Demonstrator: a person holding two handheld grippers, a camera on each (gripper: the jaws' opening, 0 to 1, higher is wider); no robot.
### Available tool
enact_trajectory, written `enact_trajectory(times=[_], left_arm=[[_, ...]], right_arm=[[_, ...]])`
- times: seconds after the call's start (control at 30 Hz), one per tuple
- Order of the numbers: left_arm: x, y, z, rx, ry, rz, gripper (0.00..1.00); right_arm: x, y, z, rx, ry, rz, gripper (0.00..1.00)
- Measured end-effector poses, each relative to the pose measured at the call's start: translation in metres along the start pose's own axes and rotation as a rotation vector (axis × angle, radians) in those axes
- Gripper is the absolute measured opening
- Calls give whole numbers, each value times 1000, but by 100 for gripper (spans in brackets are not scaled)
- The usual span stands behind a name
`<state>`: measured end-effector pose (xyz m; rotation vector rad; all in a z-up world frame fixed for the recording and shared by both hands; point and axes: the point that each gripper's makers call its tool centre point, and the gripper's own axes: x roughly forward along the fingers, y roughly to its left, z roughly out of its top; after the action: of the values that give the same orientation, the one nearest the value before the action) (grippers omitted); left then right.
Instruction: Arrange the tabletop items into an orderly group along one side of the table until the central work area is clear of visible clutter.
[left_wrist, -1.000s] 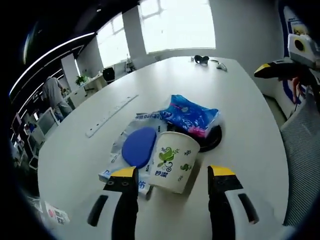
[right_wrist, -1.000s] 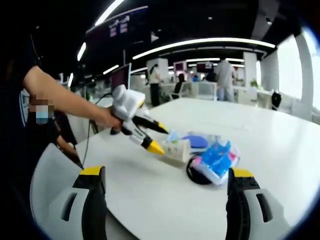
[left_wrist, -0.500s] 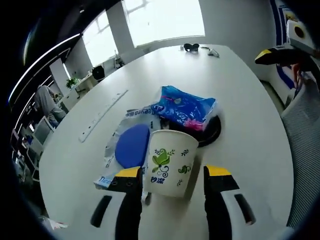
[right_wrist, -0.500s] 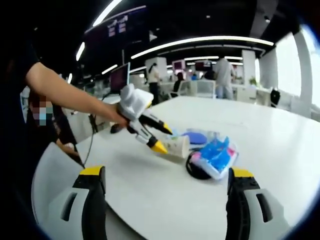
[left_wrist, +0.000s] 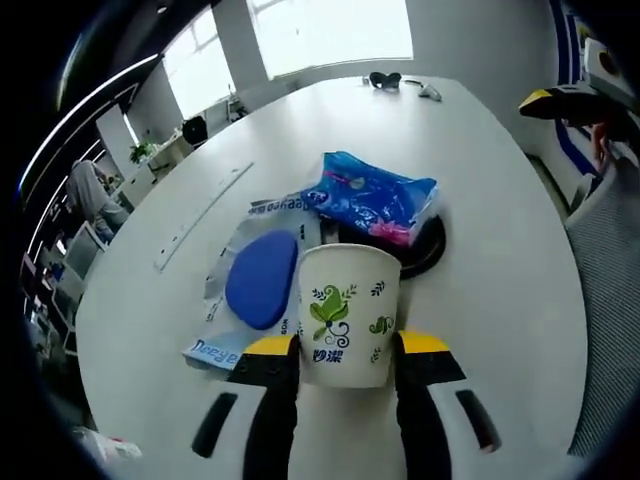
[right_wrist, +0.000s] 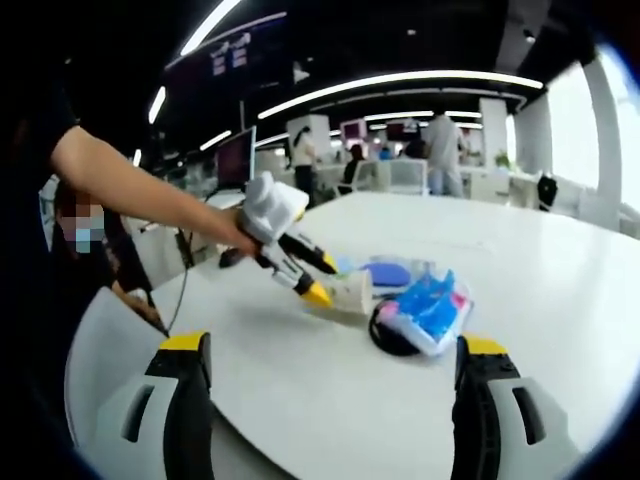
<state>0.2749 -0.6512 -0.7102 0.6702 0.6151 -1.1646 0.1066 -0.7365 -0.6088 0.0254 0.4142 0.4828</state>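
Your left claw (left_wrist: 335, 345) is closed on the cup (left_wrist: 347, 314), low centre of the left gripper view, upright on the desk (left_wrist: 500, 280). The blue pouch (left_wrist: 262, 278) lies touching it at left, the blue pack (left_wrist: 377, 196) above it on a black ring (left_wrist: 432, 250). Your right claw (right_wrist: 325, 362) stays wide, holding nothing, well apart from the cluster.

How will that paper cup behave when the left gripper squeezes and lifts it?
The paper cup looks thin-walled and open-topped, so it will likely dent under a firm squeeze. It probably weighs little, though its contents can't be seen. The left gripper brackets its narrower base, so it may tip if nudged.
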Motion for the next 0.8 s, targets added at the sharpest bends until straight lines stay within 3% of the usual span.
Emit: enact_trajectory(times=[0.37, 0.43, 0.53, 0.8], left_arm=[[-12, -2, -16, 38, 32, -42, 36], [-11, -2, -16, 45, 30, -38, 40], [-10, -3, -13, 33, 29, -37, 45], [0, -6, 6, 65, 18, -42, 45]], right_arm=[[7, 2, 3, 4, -2, 13, 100], [8, 3, 3, 5, -2, 15, 100], [9, 3, 3, 6, -2, 17, 100], [9, 1, 3, 15, 0, 9, 100]])
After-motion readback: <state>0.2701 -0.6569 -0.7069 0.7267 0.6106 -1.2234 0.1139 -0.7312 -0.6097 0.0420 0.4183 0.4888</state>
